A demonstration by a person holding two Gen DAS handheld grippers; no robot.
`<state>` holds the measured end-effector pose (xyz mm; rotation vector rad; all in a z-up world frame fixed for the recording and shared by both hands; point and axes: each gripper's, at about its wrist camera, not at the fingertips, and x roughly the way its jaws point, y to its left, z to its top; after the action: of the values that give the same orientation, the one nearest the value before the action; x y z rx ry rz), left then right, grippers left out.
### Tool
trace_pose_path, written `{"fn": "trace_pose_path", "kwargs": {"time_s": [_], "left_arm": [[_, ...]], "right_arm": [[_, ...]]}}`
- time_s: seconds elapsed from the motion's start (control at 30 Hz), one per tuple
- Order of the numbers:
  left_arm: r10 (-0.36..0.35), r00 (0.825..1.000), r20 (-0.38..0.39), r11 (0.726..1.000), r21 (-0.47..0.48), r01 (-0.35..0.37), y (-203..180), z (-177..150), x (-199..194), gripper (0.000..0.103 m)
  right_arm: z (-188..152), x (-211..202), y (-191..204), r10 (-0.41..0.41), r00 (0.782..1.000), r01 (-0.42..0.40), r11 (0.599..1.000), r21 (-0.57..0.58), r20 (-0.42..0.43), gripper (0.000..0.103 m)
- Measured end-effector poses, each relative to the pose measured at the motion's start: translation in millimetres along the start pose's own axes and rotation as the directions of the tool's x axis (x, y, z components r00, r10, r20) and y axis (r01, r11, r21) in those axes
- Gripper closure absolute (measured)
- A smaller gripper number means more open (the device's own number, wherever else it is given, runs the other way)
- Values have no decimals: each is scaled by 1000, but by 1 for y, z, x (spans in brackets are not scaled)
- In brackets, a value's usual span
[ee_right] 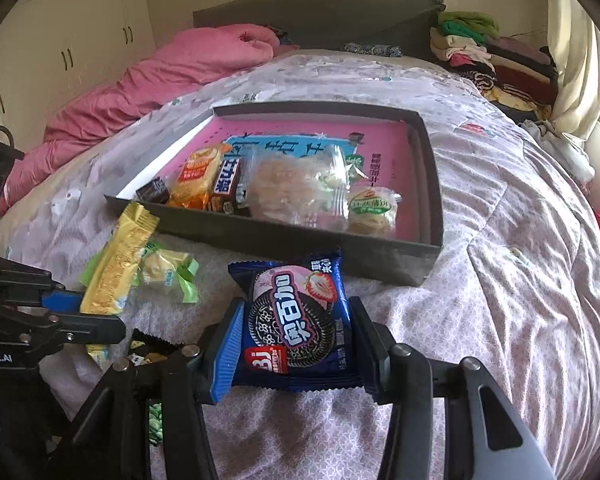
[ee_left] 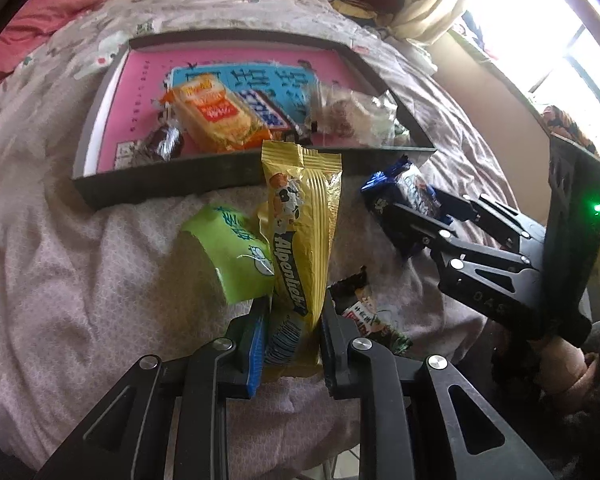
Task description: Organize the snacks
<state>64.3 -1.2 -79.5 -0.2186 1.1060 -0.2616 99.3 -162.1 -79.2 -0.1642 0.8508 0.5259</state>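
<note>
Long yellow candy packet (ee_left: pixel 300 236) clamped in left gripper (ee_left: pixel 292 344) jaws, blue cookie packet (ee_right: pixel 296 328) clamped in right gripper (ee_right: pixel 296 344) jaws, both just before the grey tray (ee_right: pixel 340 252) on the bed, tray holding an orange cracker pack (ee_right: pixel 196 184), clear pastry bags (ee_right: pixel 296 192), small chocolates (ee_right: pixel 154 191).

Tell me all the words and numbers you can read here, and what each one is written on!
"Alpenliebe" (last letters partly hidden): the yellow candy packet in the left gripper.
"奥百加" and "3J": the blue cookie packet in the right gripper.
"Robot.AI": the left gripper's body, in the right wrist view.
"04" plus unclear digits: the right gripper's arm.
Too blurred to read: the orange cracker packet, the green snack packet, and the tray liner's blue characters.
</note>
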Motion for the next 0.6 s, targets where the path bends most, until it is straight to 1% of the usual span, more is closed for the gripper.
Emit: {"fn": "trace_pose_path", "kwargs": {"time_s": [0.33,0.6], "left_arm": [[5,997,81,999,49,-9,-14,4,-28,80],[29,987,157,999,24,-33,-6,11,-49,80]], "right_arm": [[3,-16,-5,19,999,-21,999,44,47,53],[9,-30,-4,23,995,-29,998,56,97,53]]}}
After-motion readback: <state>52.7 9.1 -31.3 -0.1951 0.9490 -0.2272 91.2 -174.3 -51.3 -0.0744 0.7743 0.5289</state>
